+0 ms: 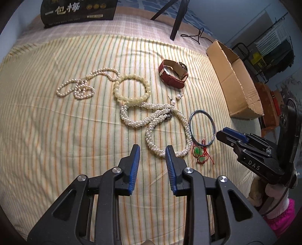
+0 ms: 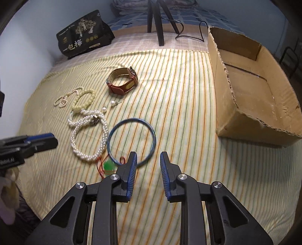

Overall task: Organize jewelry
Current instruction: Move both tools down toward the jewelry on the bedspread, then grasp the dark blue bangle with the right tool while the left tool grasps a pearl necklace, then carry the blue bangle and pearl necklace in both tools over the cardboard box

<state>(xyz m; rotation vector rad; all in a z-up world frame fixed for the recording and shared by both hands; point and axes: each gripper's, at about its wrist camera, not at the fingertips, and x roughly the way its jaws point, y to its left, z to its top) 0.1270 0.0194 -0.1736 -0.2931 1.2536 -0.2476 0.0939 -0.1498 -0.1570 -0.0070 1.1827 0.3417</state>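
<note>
Jewelry lies on a striped cloth [image 1: 56, 132]. A thick twisted pearl necklace [image 1: 151, 120] [image 2: 88, 132] lies just ahead of my open, empty left gripper [image 1: 152, 148]. A blue bangle [image 2: 132, 140] [image 1: 203, 128] lies just ahead of my open, empty right gripper [image 2: 148, 156], its near rim by the left fingertip. A green pendant on red cord [image 2: 108, 165] [image 1: 200, 152] lies left of it. Farther off are a red-strapped watch [image 1: 173, 73] [image 2: 123, 80], a cream bead bracelet [image 1: 132, 88] [image 2: 84, 99], a thin pearl strand [image 1: 79, 86] [image 2: 61, 100] and two pearl earrings [image 1: 175, 99] [image 2: 108, 106].
An open cardboard box [image 2: 245, 88] [image 1: 234, 79] stands at the right edge of the cloth. A black snack bag [image 2: 83, 35] [image 1: 75, 11] lies at the far left. Black tripod legs [image 2: 156, 22] and a cable [image 2: 190, 35] are at the back.
</note>
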